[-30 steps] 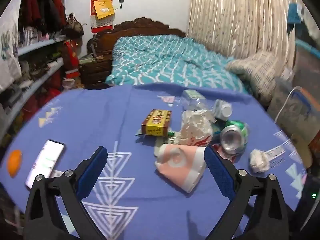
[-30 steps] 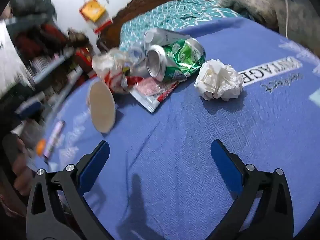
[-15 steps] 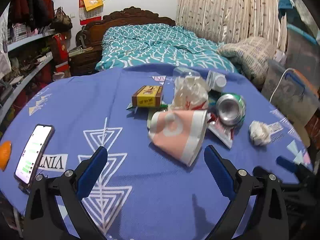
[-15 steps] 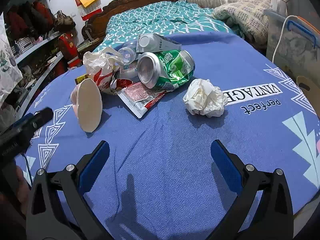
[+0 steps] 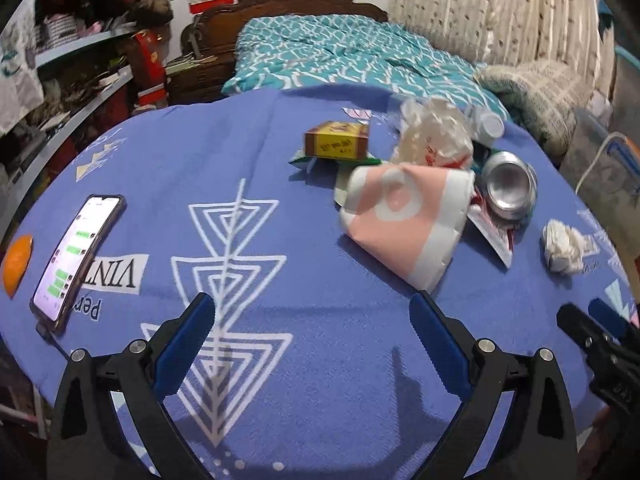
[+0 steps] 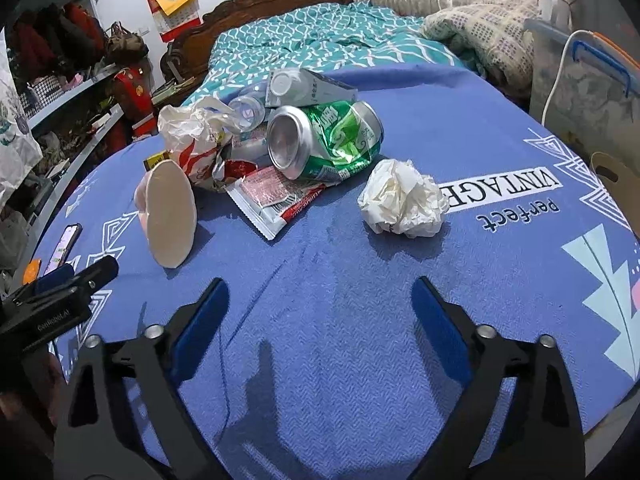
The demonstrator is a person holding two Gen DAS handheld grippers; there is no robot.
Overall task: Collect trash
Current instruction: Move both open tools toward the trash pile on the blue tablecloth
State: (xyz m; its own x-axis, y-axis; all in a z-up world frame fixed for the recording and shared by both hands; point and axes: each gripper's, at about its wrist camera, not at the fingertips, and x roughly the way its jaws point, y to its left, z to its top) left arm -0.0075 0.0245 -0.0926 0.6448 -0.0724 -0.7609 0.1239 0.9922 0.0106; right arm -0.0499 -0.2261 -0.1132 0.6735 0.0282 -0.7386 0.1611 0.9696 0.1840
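Observation:
A pile of trash lies on the blue cloth-covered table [image 5: 256, 152]: a pink and white paper cup [image 5: 404, 216] on its side, a yellow box [image 5: 338, 142], a crumpled white and red bag [image 5: 436, 140], a crushed green can [image 6: 324, 140], a torn red wrapper [image 6: 272, 196], clear bottles [image 6: 308, 86] and a crumpled white paper ball [image 6: 402, 198]. My left gripper [image 5: 312, 316] is open and empty, short of the cup. My right gripper [image 6: 320, 300] is open and empty, short of the paper ball.
A lit phone [image 5: 74, 256] and an orange [image 5: 18, 264] lie at the table's left edge. A bed [image 5: 344, 52] stands behind the table, shelves [image 5: 60, 80] on the left, a plastic bin [image 6: 588, 80] on the right.
Both grippers have pulled back and steadied over the table's near side. The right gripper's view swung level. The trash has not moved.

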